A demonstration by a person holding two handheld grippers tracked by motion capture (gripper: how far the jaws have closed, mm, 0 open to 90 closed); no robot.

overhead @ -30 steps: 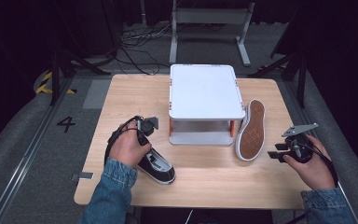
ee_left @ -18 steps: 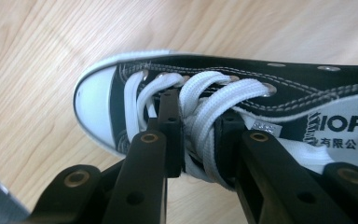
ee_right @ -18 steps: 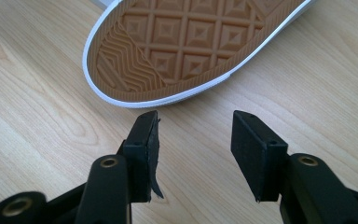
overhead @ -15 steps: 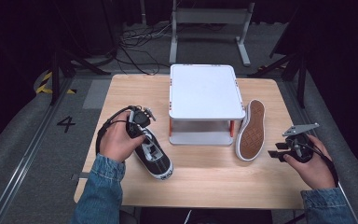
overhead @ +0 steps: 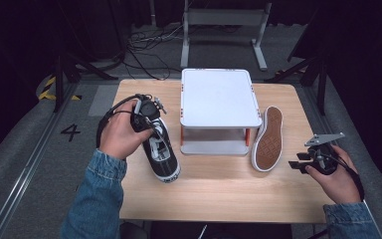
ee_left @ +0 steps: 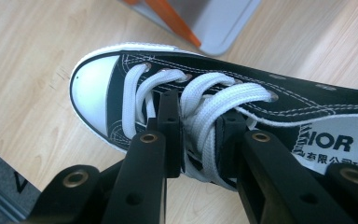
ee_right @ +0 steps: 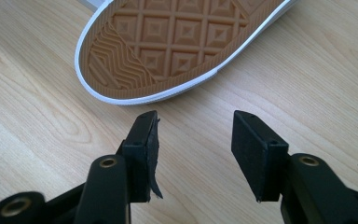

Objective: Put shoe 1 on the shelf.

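Left gripper (ee_left: pixel 198 135) is pinching white laces (ee_left: pixel 214 100) of black sneaker (overhead: pixel 160 149), jaws just closed; right gripper (ee_right: pixel 193 140) is hovering with jaws apart near second sneaker's sole (ee_right: pixel 168 42).

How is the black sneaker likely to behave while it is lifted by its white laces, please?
The left gripper pinches only the laces of the black sneaker, so the shoe will probably dangle and swing. The laces look soft and may slide or stretch in the grip. The canvas upper seems floppy, while the rubber toe cap probably makes the front sag.
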